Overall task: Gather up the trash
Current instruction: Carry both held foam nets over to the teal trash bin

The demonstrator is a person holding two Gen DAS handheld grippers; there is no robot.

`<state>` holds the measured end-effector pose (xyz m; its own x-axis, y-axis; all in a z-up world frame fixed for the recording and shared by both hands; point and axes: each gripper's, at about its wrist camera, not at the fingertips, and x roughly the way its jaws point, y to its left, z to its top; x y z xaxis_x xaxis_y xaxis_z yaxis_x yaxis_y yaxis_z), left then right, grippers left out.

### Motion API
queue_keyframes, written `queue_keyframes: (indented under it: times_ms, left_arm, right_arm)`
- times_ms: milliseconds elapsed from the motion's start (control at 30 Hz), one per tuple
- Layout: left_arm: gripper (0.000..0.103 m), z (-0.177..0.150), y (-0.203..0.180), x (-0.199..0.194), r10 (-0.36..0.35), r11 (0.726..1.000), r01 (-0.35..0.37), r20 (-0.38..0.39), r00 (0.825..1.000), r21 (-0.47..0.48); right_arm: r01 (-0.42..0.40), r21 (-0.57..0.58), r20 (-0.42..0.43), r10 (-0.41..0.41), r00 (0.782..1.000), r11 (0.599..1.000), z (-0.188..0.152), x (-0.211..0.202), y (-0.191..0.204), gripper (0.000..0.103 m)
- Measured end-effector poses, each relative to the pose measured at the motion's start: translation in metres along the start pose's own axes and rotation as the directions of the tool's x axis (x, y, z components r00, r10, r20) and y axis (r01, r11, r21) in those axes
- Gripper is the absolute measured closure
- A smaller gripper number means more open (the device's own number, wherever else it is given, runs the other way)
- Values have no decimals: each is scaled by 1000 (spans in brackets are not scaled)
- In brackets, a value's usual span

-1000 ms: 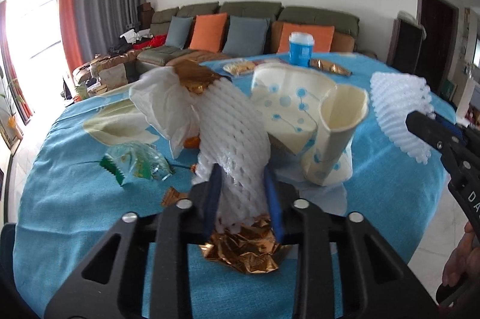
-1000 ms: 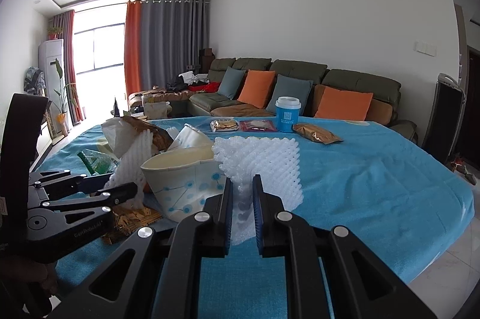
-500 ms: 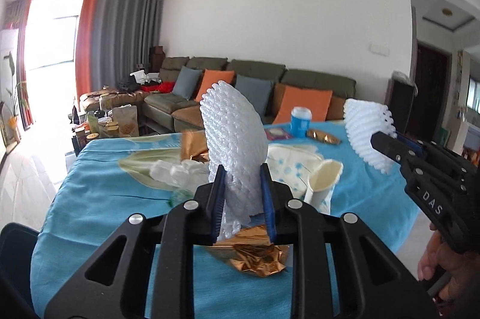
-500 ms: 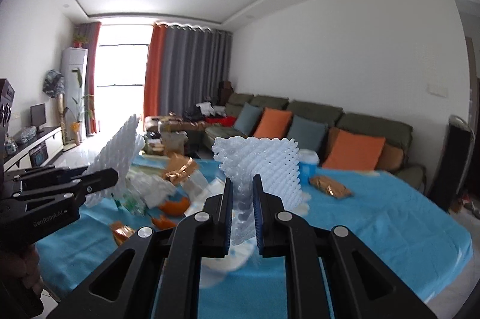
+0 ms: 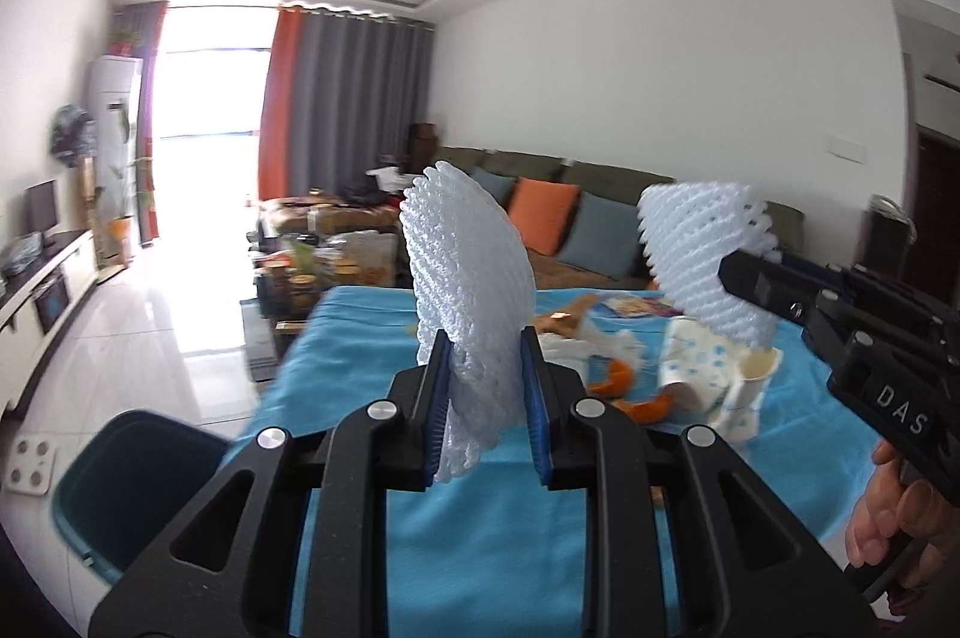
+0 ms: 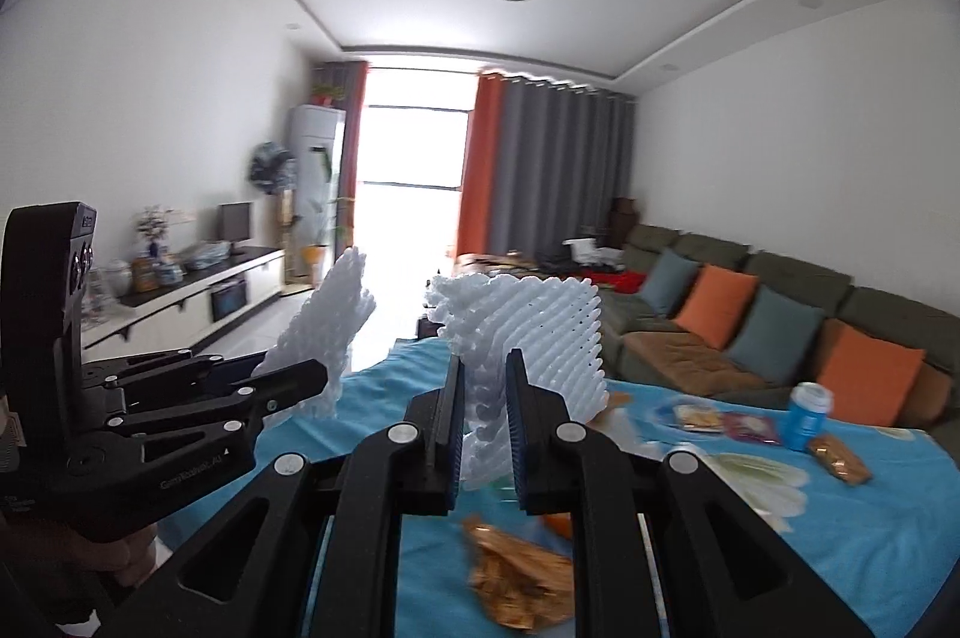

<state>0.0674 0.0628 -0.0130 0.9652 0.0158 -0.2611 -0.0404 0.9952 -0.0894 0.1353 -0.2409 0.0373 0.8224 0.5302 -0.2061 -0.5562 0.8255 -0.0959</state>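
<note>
With the left gripper (image 5: 480,398) clamped on one white foam net (image 5: 465,278) and the right gripper (image 6: 485,422) pinching another foam net (image 6: 528,332) above the desk (image 5: 480,548), either light, springy sleeve could slip free short of the teal bin (image 5: 132,488).

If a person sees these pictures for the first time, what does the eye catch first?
First, the two white foam nets held up above the blue table: the left claw is shut on one foam net, the right claw on the other foam net. Then the teal bin on the floor, left of the table.
</note>
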Motion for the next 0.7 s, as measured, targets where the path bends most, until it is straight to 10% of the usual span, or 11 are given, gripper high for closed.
queue_keyframes:
  times_ms: [300, 700]
  left_arm:
    - [80, -9, 80, -42, 232, 971, -231, 2, 973, -65]
    - [80, -49, 183, -83, 443, 884, -456, -129, 887, -106]
  right_arm:
    - [-301, 21, -67, 302, 951, 953, 14, 38, 70, 91]
    - [-585, 142, -206, 602, 772, 798, 26, 122, 173, 90]
